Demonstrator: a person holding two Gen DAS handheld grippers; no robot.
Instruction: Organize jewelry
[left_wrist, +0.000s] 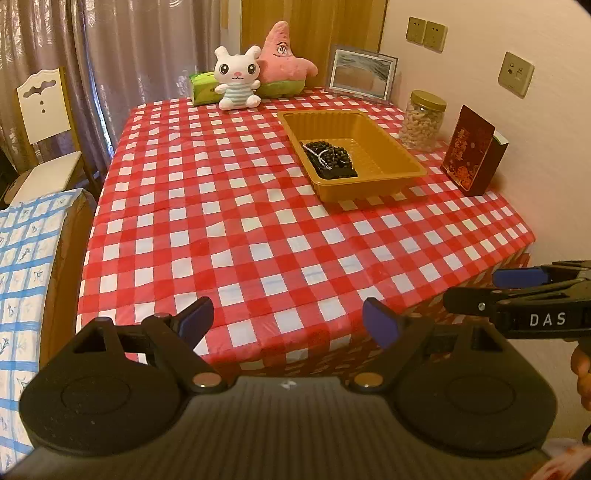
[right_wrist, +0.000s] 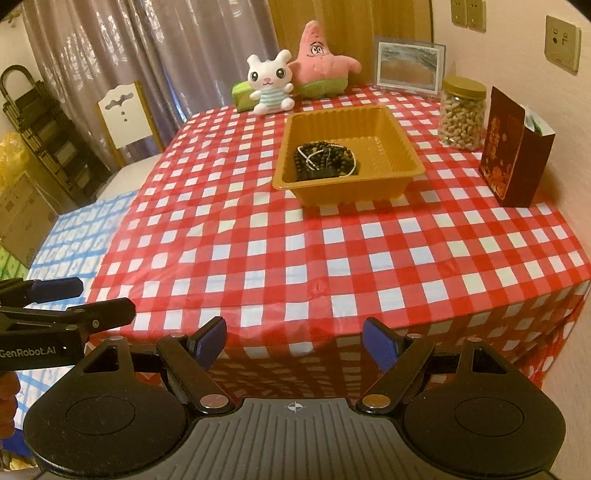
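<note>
One tangle of dark beaded jewelry with a thin pale chain lies in the near-left corner of the ribbed amber plastic tray on the red-and-white checked tablecloth. The left gripper reads "GenRobot.AI", the right gripper "DAS"; both gape wide, empty.

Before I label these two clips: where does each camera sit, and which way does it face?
Left wrist: on the left claw, near the table's front edge, looking down across the checked tablecloth at the gold tray; right claw shows at right.
Right wrist: on the right claw, facing likewise; left claw at left.
Shared: tray, beads, plush toys.
</note>
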